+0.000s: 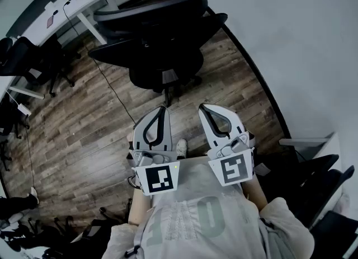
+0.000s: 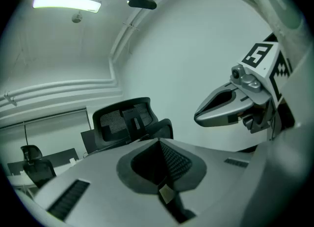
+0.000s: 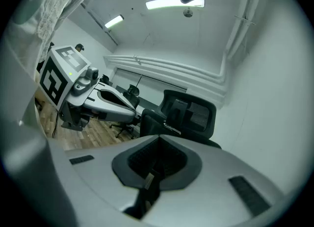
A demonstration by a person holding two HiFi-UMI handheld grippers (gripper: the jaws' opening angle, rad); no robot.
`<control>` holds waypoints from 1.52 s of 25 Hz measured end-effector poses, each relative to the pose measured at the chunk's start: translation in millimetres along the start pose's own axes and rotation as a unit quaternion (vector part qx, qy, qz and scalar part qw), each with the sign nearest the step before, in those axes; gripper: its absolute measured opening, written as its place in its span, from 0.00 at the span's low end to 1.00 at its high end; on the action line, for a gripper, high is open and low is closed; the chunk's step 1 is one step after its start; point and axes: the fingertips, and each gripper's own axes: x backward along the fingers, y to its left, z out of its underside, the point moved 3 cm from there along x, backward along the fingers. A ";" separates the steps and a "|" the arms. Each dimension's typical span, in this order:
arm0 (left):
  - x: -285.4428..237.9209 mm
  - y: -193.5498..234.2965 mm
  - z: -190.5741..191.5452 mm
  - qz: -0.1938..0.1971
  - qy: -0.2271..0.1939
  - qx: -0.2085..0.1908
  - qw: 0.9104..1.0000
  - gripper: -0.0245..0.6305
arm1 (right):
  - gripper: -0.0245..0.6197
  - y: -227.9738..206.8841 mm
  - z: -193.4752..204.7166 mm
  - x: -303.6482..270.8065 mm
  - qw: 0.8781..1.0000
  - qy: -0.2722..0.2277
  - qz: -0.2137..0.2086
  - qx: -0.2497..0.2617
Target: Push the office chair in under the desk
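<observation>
A black mesh office chair (image 1: 162, 39) stands on the wood floor with its back toward me, just in front of the white desk (image 1: 84, 0) at the top left. My left gripper (image 1: 161, 109) and right gripper (image 1: 203, 107) are held side by side close to my chest, both shut and empty, well short of the chair. In the left gripper view the chair (image 2: 125, 120) shows beyond the closed left gripper (image 2: 159, 142), with the right gripper (image 2: 197, 118) alongside. In the right gripper view the chair (image 3: 189, 115) lies ahead of the closed right gripper (image 3: 157, 140).
A white wall (image 1: 291, 39) runs along the right of the chair. More black chairs stand at the left (image 1: 33, 62) and at the lower right (image 1: 319, 185). A cable (image 1: 112, 90) trails over the floor from the desk.
</observation>
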 end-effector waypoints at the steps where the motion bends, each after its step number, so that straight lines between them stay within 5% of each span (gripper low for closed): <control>1: -0.2 1.6 -0.1 -0.002 -0.001 0.000 1.000 0.06 | 0.07 -0.5 0.4 -0.4 1.000 0.000 0.000 0.000; 14: -0.4 60.8 13.8 -0.052 0.005 0.001 0.999 0.06 | 0.07 -13.1 -1.8 -26.1 1.000 -0.005 0.001 -0.018; 22: -7.5 94.6 34.6 -0.050 0.037 -0.008 0.998 0.06 | 0.07 -18.2 4.2 -54.4 0.999 0.010 -0.001 -0.033; 38: -127.8 138.0 27.3 -0.121 0.063 0.006 0.991 0.06 | 0.07 -170.4 26.2 -140.4 0.995 -0.069 -0.008 -0.068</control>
